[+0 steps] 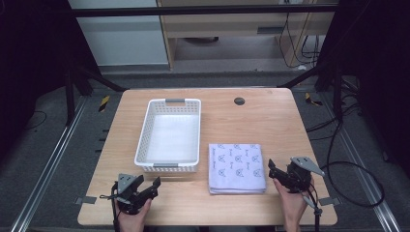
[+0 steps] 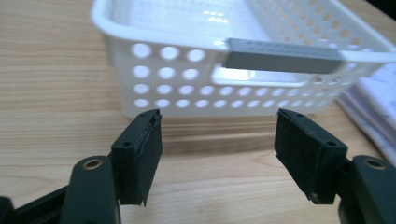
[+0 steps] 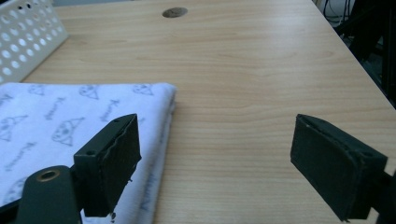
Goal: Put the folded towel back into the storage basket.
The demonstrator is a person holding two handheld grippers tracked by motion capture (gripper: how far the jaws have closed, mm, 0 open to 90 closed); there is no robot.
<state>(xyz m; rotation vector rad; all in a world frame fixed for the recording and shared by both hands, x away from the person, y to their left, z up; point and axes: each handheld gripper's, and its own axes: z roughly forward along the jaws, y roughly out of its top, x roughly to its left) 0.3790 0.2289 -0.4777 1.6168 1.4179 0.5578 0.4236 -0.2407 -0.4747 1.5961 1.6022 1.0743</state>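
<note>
From above, a folded patterned cloth [image 1: 237, 168] lies on the tabletop [image 1: 270, 121] just right of an empty white basket [image 1: 145, 140], handy for loading.

The left hand-held gripper [image 2: 218, 158] faces the basket, jaws spread.

The right hand-held gripper [image 3: 212, 170], spread too, straddles the cloth's edge.

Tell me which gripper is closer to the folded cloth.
The right gripper: it sits open just off the right edge of the folded cloth. The left gripper sits open farther off, near the white basket.
</note>
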